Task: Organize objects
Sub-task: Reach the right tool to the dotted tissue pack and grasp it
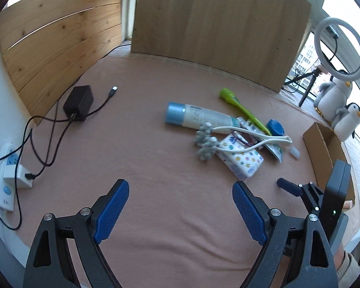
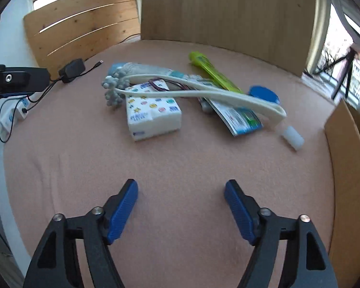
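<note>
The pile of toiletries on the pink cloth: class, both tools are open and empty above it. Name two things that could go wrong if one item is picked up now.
1. The white massager with its grey bead head lies across the tissue pack and the sachet. Lifting either one could drag or flip it.
2. The small white cap lies loose beside the cardboard box. A knock from the right tool could probably roll it away.

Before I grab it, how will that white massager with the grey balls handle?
The massager is long with two thin arms, so it will probably flex and swing. It lies across the tissue pack and sachet, so lifting may drag them. The ball end likely droops.
</note>
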{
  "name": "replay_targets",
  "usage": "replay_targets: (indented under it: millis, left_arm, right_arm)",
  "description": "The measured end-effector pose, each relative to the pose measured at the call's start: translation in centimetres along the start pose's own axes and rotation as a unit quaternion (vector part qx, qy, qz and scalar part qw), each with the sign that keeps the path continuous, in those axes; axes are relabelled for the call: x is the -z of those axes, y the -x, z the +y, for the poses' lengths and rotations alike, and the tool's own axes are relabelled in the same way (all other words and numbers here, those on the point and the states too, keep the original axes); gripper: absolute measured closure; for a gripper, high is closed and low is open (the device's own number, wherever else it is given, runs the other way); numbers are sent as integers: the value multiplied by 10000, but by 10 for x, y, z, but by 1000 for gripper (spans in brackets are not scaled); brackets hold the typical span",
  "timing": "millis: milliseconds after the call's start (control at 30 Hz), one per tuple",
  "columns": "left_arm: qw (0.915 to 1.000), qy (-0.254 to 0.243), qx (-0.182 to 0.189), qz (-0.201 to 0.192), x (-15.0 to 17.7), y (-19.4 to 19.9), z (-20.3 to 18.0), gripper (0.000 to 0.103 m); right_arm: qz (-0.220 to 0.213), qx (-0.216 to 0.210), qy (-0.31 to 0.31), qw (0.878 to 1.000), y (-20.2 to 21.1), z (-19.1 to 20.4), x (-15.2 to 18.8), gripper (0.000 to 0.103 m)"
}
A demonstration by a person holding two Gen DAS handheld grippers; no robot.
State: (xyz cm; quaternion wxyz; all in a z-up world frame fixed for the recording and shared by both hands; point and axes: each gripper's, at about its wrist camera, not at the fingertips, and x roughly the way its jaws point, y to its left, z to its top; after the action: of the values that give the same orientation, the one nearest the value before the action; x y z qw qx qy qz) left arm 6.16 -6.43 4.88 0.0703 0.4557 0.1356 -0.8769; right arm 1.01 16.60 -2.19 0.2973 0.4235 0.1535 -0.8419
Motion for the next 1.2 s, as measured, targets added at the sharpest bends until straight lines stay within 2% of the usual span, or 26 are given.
replay_targets:
  millis: [167,333,367,433,467,500,700,933,1200]
  left_arm:
    - [9991,402,-39,90,12,5,34,13]
    - [9983,555,28,184,15,-1,40,13]
    - [9982,570,63,200,14,-3,38,13]
    - [9980,565,134,246,15,-6,34,13]
    - [9979,562,173,285,16,-8,32,13]
    - [9976,558,225,337,17,-11,29,13]
    - [9942,487,580,766,24,-34,5,13]
    - [9896,246,808,1162,35,-57,-31,13]
    - [9842,13,849,1553,43,-74,-57,13]
  right_arm:
    - [4,-118,265,9996,-25,11,-30,25]
    - [13,-202,441,9988,-40,9,-50,25]
    - [48,-250,456,9986,-42,9,-52,27]
    - [35,-316,449,9985,-39,10,-53,45]
    - [27,-277,455,9986,-36,12,-52,53]
    - [56,-225,459,9987,-32,15,-49,54]
    - [88,-140,183,9997,-8,40,-15,55]
    - [35,85,-3,10000,27,83,33,55]
    - [-163,88,16,9998,29,85,39,55]
